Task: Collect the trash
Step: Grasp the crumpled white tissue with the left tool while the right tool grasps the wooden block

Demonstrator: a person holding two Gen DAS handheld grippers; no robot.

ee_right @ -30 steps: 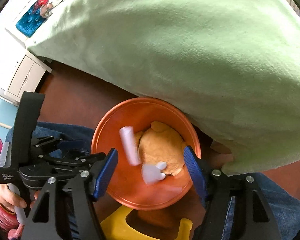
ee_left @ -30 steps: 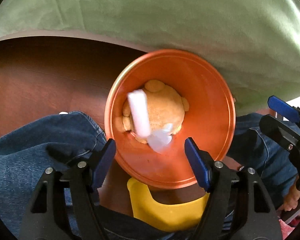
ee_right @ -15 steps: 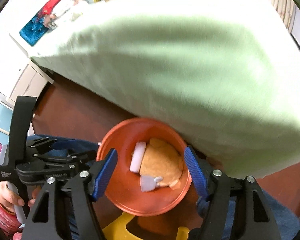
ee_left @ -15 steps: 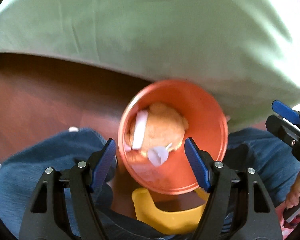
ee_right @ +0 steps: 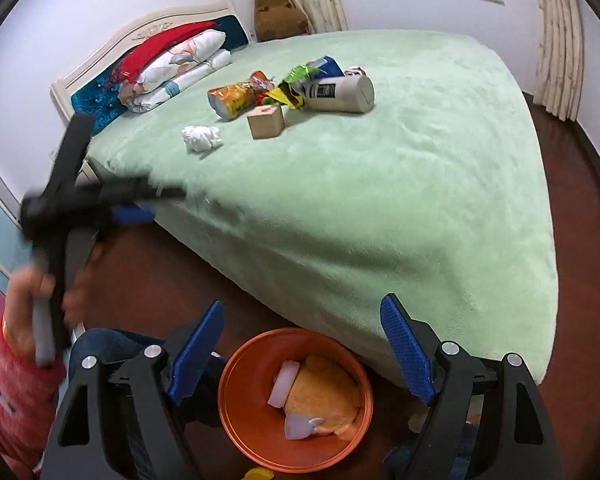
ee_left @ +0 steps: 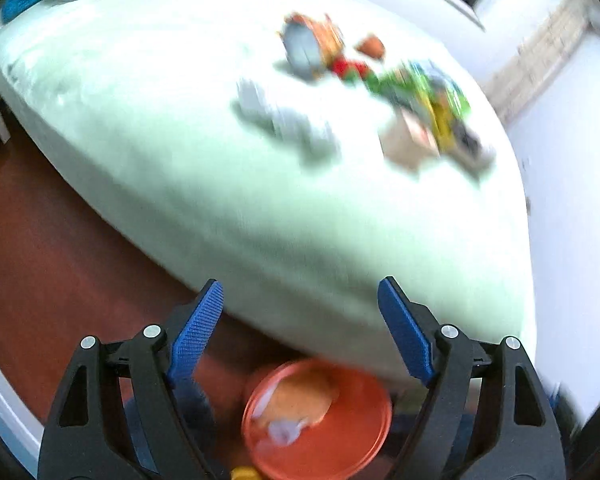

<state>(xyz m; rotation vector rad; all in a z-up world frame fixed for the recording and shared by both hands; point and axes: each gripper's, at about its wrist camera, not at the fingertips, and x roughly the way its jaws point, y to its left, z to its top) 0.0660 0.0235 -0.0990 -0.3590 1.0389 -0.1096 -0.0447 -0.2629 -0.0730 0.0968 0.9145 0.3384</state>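
Both hand-held grippers are opening with nothing between the jaws: the right hand-held gripper (ee_right: 302, 350) and the left hand-held gripper (ee_left: 300, 330) are hanging above the orange bin (ee_right: 236, 420) on the floor. The trash is lying mid-bed (ee_right: 380, 208), well apart from them: a chip bag (ee_right: 236, 100), a box (ee_right: 266, 121), a can (ee_right: 340, 94), a tissue wad (ee_right: 201, 138). The can is lying on its side and could roll off under a careless nudge; the bin, tucked against the bed edge, could tip if knocked.
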